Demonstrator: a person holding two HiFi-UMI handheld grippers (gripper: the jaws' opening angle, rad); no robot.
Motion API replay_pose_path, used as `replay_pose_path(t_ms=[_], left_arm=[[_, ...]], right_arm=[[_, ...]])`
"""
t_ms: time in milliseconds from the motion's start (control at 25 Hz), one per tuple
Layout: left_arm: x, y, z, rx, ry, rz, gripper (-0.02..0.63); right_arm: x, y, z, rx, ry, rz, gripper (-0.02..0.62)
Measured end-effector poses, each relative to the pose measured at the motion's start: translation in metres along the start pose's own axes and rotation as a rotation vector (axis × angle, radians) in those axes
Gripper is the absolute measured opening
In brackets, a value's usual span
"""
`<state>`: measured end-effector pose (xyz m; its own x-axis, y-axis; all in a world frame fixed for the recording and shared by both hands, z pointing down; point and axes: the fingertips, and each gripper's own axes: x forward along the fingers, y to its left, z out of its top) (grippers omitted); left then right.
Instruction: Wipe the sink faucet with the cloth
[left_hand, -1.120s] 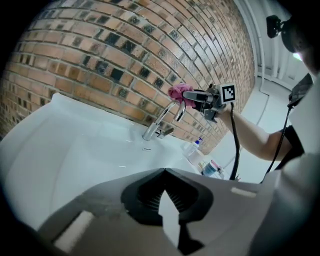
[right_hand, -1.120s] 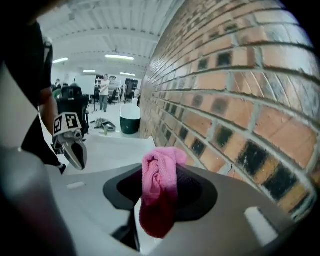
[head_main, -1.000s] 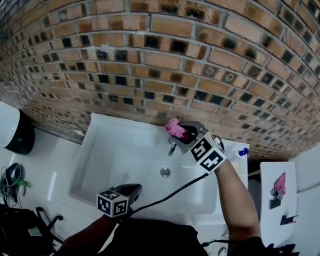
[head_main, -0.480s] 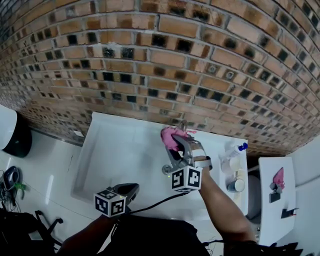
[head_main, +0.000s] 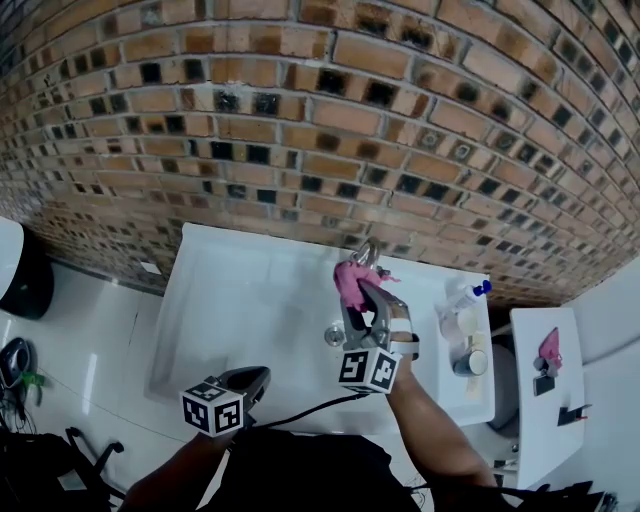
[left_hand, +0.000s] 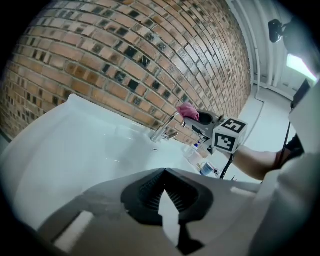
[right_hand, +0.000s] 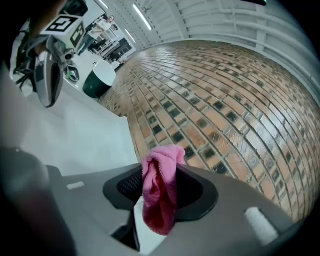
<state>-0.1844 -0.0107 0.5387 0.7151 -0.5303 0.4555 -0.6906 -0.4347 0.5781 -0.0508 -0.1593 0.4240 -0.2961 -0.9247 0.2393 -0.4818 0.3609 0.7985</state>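
The chrome faucet (head_main: 369, 251) stands at the back rim of the white sink (head_main: 215, 300), against the brick wall. My right gripper (head_main: 353, 292) reaches in from the near side and is shut on a pink cloth (head_main: 349, 281). The cloth sits against the faucet's near side. In the left gripper view the cloth (left_hand: 188, 111) is at the top of the faucet (left_hand: 163, 131). In the right gripper view the cloth (right_hand: 159, 200) bulges out between the pads. My left gripper (head_main: 260, 377) hangs at the sink's front edge, shut and holding nothing.
A spray bottle with a blue cap (head_main: 468, 299) and a small cup (head_main: 472, 366) stand on the sink's right ledge. A white side table (head_main: 535, 400) with small items is at the right. A black and white bin (head_main: 18, 270) is at the left. A black cable (head_main: 310, 405) trails between the grippers.
My right gripper has swung from the faucet's right side round to its near side, carrying the cloth along the faucet. The left gripper has barely moved.
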Motion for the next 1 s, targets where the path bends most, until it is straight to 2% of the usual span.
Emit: replay_pose_path(t_ms=[240, 440, 640, 800, 1000], left_arm=[[-0.019, 0.017, -0.012, 0.010, 0.040, -0.009, 0.006], [-0.025, 0.015, -0.019, 0.062, 0.089, -0.036, 0.006], [-0.033, 0.007, -0.010, 0.081, 0.045, -0.034, 0.006], [-0.038, -0.007, -0.020, 0.066, 0.027, -0.019, 0.006], [-0.038, -0.032, -0.034, 0.052, 0.018, -0.004, 0.006]], right_arm=[[-0.009, 0.016, -0.016, -0.005, 0.090, -0.009, 0.167], [-0.014, 0.023, -0.028, 0.041, 0.149, -0.009, 0.166], [-0.019, 0.030, -0.036, 0.140, 0.182, 0.051, 0.166], [-0.032, 0.037, -0.049, 0.212, 0.216, 0.123, 0.166], [-0.081, 0.041, -0.073, 0.399, 0.238, 0.202, 0.166]])
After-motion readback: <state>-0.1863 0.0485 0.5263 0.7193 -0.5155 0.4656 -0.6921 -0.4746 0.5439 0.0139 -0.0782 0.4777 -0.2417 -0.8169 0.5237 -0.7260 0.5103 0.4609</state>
